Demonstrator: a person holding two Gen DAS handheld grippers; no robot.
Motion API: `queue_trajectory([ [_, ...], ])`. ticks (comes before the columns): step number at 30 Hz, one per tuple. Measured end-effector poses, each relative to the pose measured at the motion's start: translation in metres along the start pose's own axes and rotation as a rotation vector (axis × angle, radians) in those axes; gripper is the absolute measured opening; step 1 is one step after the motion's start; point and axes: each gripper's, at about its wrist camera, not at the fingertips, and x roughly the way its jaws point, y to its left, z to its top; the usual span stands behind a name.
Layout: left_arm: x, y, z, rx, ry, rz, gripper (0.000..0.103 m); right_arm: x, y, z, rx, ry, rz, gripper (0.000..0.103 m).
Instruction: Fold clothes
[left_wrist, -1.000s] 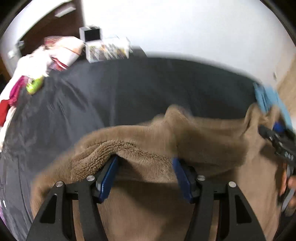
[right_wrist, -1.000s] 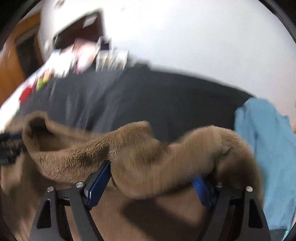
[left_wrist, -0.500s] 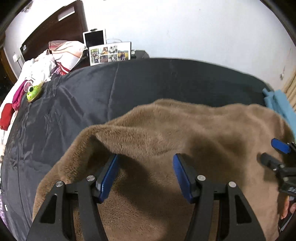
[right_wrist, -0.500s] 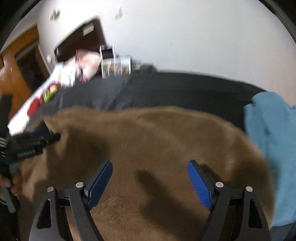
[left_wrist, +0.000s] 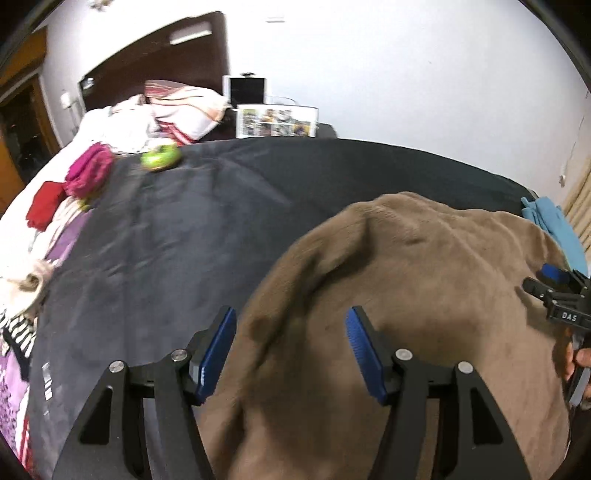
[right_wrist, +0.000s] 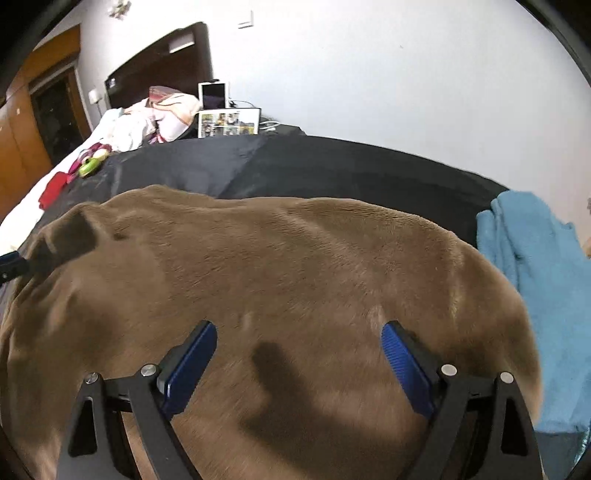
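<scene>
A brown fleece garment lies spread on the black sheet of a bed; it fills the right wrist view. My left gripper is open and empty above the garment's left edge. My right gripper is open and empty over the garment's near part. The right gripper also shows at the right edge of the left wrist view. The left gripper's tip shows at the left edge of the right wrist view.
A light blue garment lies to the right of the brown one. Pink and red clothes, a green toy, pillows and a photo frame sit at the bed's far left.
Both grippers let go of the brown garment's folded-over edge, which now lies flat. Both have drawn back, the left gripper shifting toward the garment's left edge.
</scene>
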Motion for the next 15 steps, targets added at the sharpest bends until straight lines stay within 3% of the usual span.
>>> queue_trajectory([
  [3, -0.014, 0.032, -0.024, -0.02, 0.014, 0.004, 0.078, -0.021, 0.014, -0.016, -0.036, -0.002, 0.009, 0.093],
  [9, -0.001, 0.05, -0.062, -0.022, 0.082, -0.007, 0.077, -0.041, 0.032, -0.051, -0.081, 0.007, 0.02, 0.093],
  [10, 0.0, 0.049, -0.064, -0.022, 0.083, -0.011, 0.075, -0.045, 0.032, -0.055, -0.079, 0.005, 0.016, 0.093],
  [12, 0.002, 0.048, -0.068, -0.023, 0.084, -0.017, 0.051, -0.051, 0.033, -0.065, -0.076, 0.001, 0.007, 0.093],
  [14, 0.004, 0.046, -0.072, -0.023, 0.086, -0.024, 0.043, -0.051, 0.034, -0.066, -0.068, -0.007, -0.001, 0.093],
  [15, 0.005, 0.045, -0.073, -0.023, 0.087, -0.027, 0.032, -0.051, 0.033, -0.067, -0.062, -0.01, -0.003, 0.093],
])
